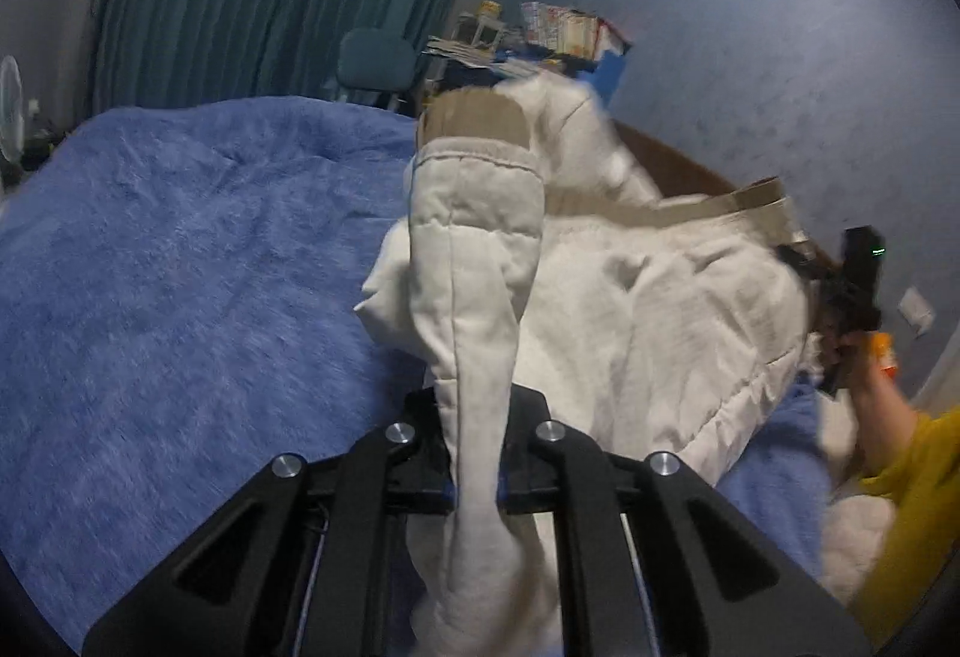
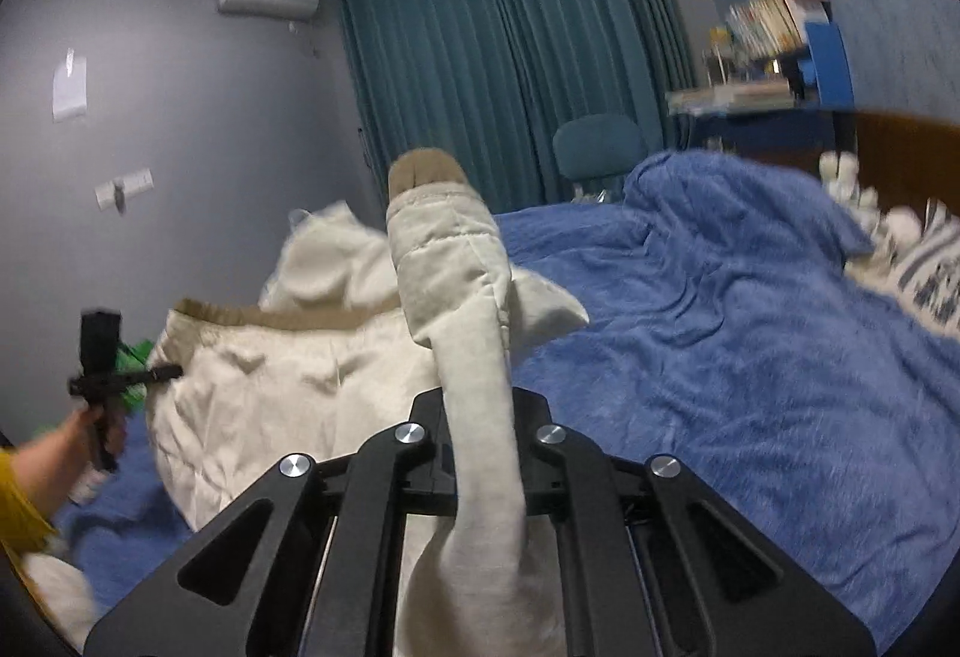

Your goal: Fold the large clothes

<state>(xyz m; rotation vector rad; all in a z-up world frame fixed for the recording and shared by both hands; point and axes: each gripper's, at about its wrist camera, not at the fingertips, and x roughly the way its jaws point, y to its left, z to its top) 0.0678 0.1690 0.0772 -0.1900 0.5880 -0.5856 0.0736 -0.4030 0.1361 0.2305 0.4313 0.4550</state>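
Fuzzy blue bedspread (image 1: 180, 261) beneath quilted cream coat (image 1: 648, 309), sleeves pinched in both tongs (image 1: 477, 453) (image 2: 480, 453).

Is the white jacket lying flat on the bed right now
No: both the left gripper and the right gripper pinch the white jacket, holding it bunched and partly raised above the blue blanket.

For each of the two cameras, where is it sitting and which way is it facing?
Left wrist: on the left gripper, jaws shut on the cream jacket, facing blue bed and wall; right gripper visible.
Right wrist: on the right gripper, also clamping it, facing the curtain; left gripper visible.
Shared: jacket, bed, curtain.
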